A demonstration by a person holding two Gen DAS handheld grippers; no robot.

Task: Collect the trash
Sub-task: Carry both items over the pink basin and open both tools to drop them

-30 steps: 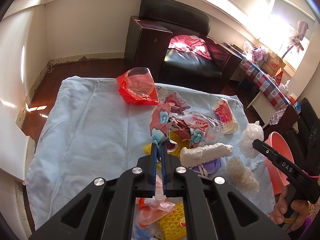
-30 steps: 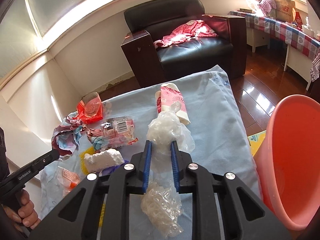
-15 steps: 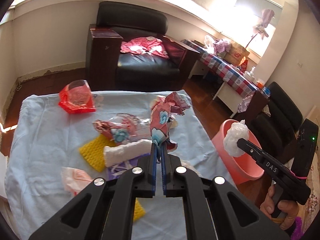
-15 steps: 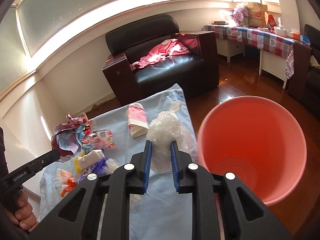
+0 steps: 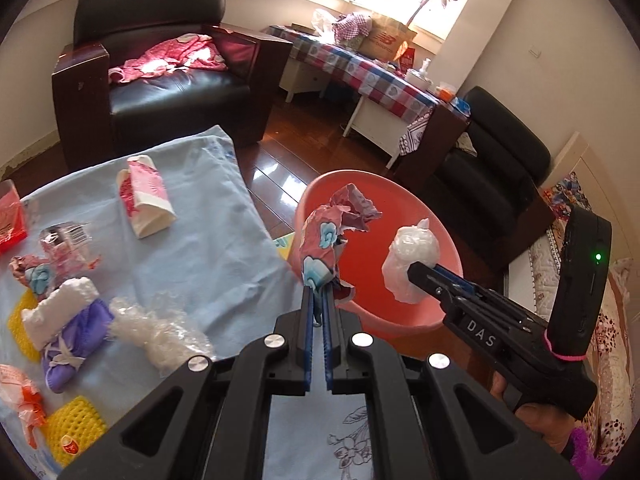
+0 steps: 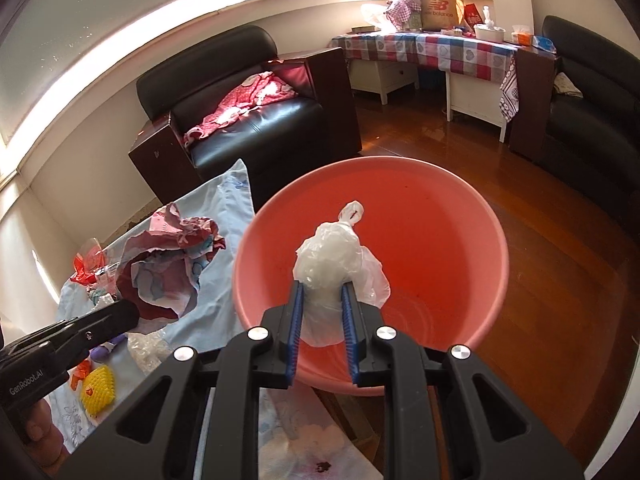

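Both hands have swung away from the blue sheet (image 5: pixel 208 248) toward the pink basin (image 6: pixel 460 216) beside it: a second ago the wrist views looked over the spread of litter, and now the basin fills the right view and sits just past the tips in the left. So the carry looks nearly done, and the drop is the likely next step.

The right gripper (image 6: pixel 322 300) is clamped on the clear bag (image 6: pixel 332 258), which hangs over the basin's inside. The left gripper (image 5: pixel 317 298) has its jaws pressed together on the crumpled wrapper (image 5: pixel 326 240), held at the basin's near rim; whether it is fully past the rim is hard to judge.

Litter left on the sheet: the pink carton (image 5: pixel 146 196), a bubble-wrap wad (image 5: pixel 156 328), a white foam piece (image 5: pixel 60 312) on a purple mask (image 5: pixel 76 344), yellow netting (image 5: pixel 76 428) and a red packet (image 5: pixel 10 220), cut off at the frame edge. The basin's bottom is partly hidden behind the bag, but what shows looks empty
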